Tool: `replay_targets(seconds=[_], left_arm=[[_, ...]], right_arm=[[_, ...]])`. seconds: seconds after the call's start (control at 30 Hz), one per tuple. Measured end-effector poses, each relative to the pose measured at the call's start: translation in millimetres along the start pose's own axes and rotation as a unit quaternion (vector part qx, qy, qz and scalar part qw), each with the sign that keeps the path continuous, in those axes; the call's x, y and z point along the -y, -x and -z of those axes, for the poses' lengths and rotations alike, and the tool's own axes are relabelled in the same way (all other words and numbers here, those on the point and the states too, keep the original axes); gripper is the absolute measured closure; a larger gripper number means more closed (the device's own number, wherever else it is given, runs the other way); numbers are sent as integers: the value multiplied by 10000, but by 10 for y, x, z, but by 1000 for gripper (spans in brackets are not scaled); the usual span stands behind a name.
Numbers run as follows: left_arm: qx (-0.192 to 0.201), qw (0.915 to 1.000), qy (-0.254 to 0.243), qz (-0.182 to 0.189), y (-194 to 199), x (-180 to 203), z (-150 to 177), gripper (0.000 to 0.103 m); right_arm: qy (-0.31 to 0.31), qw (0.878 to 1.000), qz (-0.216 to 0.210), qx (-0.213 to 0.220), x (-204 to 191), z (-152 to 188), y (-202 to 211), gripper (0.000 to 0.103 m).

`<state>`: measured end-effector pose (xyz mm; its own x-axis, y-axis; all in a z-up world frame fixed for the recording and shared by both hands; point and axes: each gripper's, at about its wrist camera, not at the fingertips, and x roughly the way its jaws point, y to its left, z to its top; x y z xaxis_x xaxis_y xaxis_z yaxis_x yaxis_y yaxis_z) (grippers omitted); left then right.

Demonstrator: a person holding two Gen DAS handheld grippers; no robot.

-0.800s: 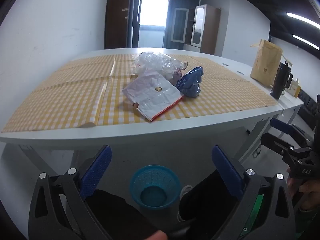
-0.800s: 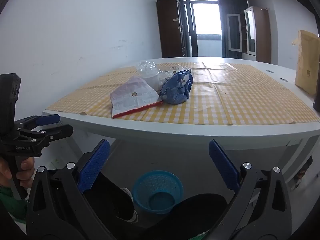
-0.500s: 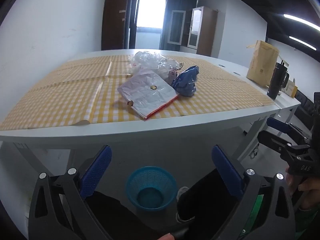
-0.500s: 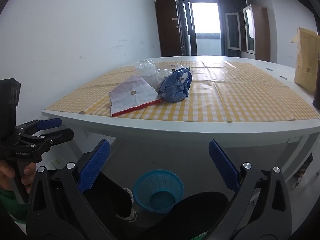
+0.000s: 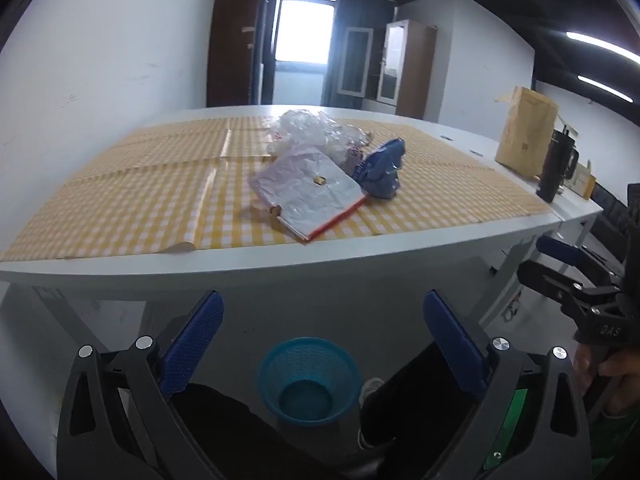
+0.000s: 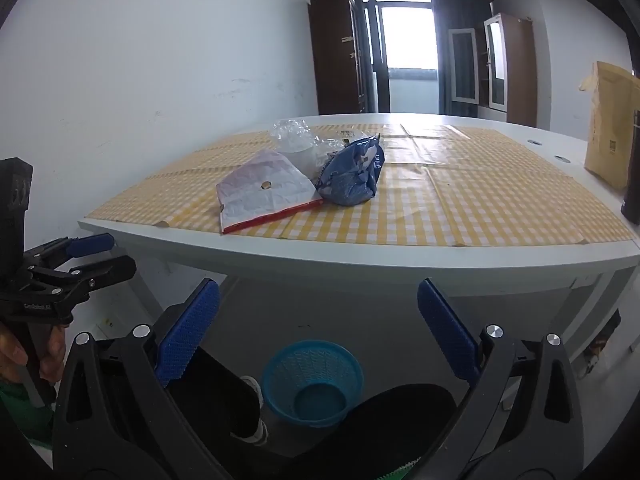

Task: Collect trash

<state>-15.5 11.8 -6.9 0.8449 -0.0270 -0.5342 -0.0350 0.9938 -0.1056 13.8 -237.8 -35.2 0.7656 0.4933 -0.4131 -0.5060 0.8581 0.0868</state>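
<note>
Ahead of the spread fingers, a glossy yellow-checked tablecloth (image 5: 160, 184) (it catches the window light in streaks) covers a smooth white table (image 5: 280, 264). On it lie a crinkled white plastic bag (image 5: 308, 194), a shiny blue foil packet (image 5: 382, 170) and clear crumpled film (image 5: 308, 130). Below and between the textured blue pads (image 5: 192, 340) sits a blue plastic mesh basket (image 5: 308, 380). Far right stands a matt brown paper bag (image 5: 524, 136).

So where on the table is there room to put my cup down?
Bare checked cloth lies left of the white bag, and more between the blue bag and the brown envelope. The middle is crowded: bags and clear plastic wrap bunch together.
</note>
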Motion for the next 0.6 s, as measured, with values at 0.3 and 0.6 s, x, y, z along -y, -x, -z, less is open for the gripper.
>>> replay_targets(seconds=[0.3,0.6], left_arm=[[-57,10000,-24,34,-10,-13,-13,6],[-56,9999,62,116,-10,-37,-3,6]], right_arm=[[4,10000,-53,-12,-14,-4,4,9],[17,10000,-11,-1,-138,6,-11,9]])
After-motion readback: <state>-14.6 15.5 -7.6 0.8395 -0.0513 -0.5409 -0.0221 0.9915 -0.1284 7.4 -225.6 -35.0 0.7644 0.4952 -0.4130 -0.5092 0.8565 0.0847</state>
